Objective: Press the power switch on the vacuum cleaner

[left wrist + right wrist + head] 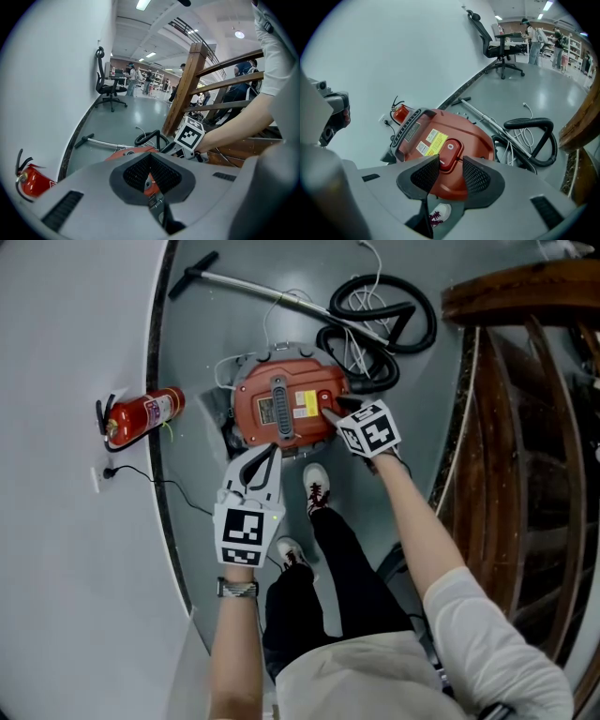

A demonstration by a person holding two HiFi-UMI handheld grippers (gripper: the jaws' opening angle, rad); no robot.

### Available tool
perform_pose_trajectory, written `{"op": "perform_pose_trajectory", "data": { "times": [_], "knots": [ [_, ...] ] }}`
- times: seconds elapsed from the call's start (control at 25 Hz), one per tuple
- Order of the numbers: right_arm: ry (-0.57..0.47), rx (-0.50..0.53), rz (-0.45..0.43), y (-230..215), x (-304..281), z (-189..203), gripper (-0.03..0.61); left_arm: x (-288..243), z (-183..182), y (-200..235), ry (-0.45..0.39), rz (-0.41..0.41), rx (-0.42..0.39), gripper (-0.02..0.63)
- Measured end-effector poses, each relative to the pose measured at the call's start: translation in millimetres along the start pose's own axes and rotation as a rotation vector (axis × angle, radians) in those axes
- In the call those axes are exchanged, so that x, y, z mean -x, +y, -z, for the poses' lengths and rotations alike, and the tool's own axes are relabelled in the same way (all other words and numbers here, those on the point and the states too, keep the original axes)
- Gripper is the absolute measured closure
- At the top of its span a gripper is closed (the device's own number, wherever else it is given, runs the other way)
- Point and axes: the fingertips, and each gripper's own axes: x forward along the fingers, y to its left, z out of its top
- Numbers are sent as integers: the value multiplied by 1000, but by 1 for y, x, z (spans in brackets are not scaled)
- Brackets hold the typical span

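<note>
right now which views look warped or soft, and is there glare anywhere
Head view: sharp and evenly lit, but the lens bows the wall's dark skirting into an arc. Left gripper view: heavy fisheye with black corners, a ceiling light blown out, and the left gripper shows its own jaws soft up close. Right gripper view: vacuum cleaner crisp, pale glare on the floor.

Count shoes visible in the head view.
2. One shoe just below the vacuum cleaner, near the right gripper; the other closer to the person, beside the left gripper. No others show.
</note>
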Motion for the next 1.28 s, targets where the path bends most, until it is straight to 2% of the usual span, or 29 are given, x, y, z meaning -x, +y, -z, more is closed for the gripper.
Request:
{"op": "perform_pose_trajectory", "data": {
  "times": [0.16,0.32,0.44,1.04,1.28],
  "knots": [
    [0,12,14,0,0,2,414,4,2,2,-3,-11,4,616],
    [15,92,58,1,-3,1,414,6,5,2,-17,-17,36,616],
    [-12,52,56,-1,-2,1,416,6,8,1,-21,-20,60,615],
    [-16,51,70,-1,-2,1,416,7,5,5,7,-26,55,616],
    [-7,-11,8,0,-1,0,416,12,-5,6,-2,-30,63,617]
  ]
}}
